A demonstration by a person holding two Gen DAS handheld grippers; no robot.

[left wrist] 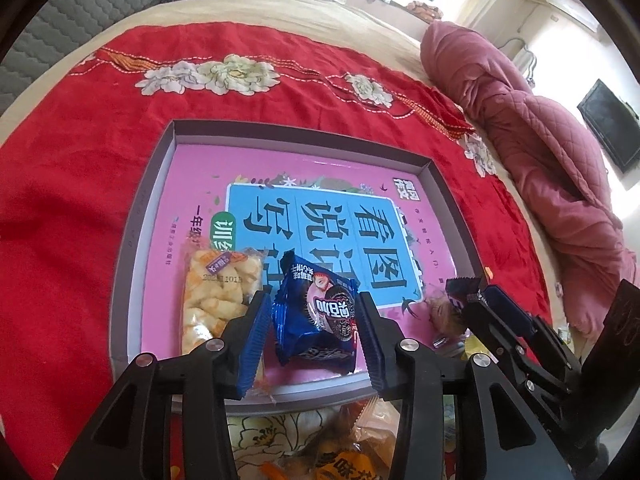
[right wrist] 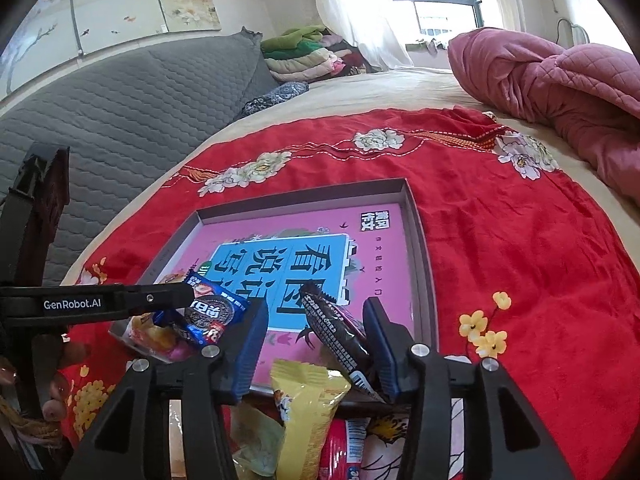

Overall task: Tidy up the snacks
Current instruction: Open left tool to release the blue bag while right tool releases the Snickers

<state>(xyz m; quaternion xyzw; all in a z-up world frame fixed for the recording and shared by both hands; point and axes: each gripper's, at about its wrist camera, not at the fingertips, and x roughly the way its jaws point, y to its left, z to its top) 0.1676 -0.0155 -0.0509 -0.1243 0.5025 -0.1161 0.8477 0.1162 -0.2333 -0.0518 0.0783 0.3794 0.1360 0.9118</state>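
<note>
So both tongs sit over a shallow grey cardboard box lid [left wrist: 130, 240] lined with a pink book, on a red floral cloth [left wrist: 72, 208] on the bed. The left tongs [left wrist: 312, 336] are partly open around a blue foil cookie packet [left wrist: 310, 312], pads just off it, beside a clear packet of yellow puffs [left wrist: 212, 300]. The right tongs [right wrist: 316, 348] are partly open too, with a dark chocolate bar wrapper [right wrist: 336, 336] leaning on the right pad.

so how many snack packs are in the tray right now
3: a yellow puff pack at the near left, a blue cookie pack between the left gripper's open fingers, a dark wafer pack at the right gripper. Others could be hidden.
</note>
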